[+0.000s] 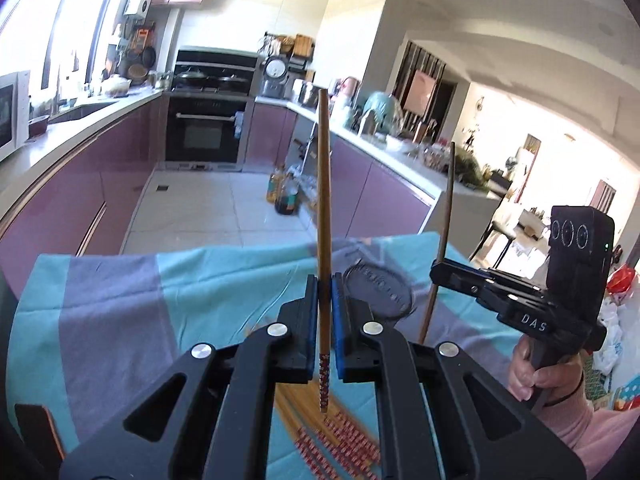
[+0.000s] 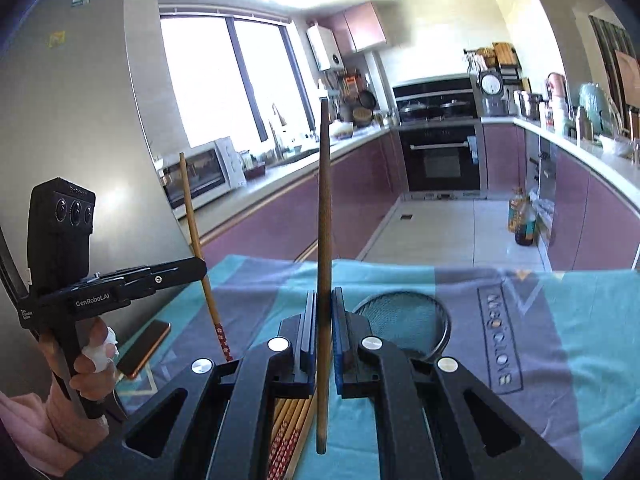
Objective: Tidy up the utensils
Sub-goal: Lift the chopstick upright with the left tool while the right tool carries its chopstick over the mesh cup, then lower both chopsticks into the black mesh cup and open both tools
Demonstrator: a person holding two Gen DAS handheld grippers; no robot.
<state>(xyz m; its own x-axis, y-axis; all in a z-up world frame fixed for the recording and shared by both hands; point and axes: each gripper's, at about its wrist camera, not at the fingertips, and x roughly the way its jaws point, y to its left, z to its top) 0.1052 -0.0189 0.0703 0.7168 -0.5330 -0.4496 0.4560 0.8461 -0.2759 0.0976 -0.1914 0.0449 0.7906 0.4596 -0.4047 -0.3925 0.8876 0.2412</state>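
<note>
The left gripper (image 1: 325, 320) was clamped on one chopstick (image 1: 323, 216), its long axis standing upright toward twelve o'clock, patterned end at six. The right gripper (image 2: 325, 332) pinched a second, plain chopstick (image 2: 324, 240) the same way. Below both lay the remaining chopstick bundle (image 2: 290, 436) on the teal cloth (image 2: 580, 340); beyond, at one o'clock, sat a round mesh strainer (image 2: 404, 316).

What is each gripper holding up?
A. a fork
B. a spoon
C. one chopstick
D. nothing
C: the left gripper is shut on one chopstick standing upright, and the right gripper is shut on another chopstick.
</note>
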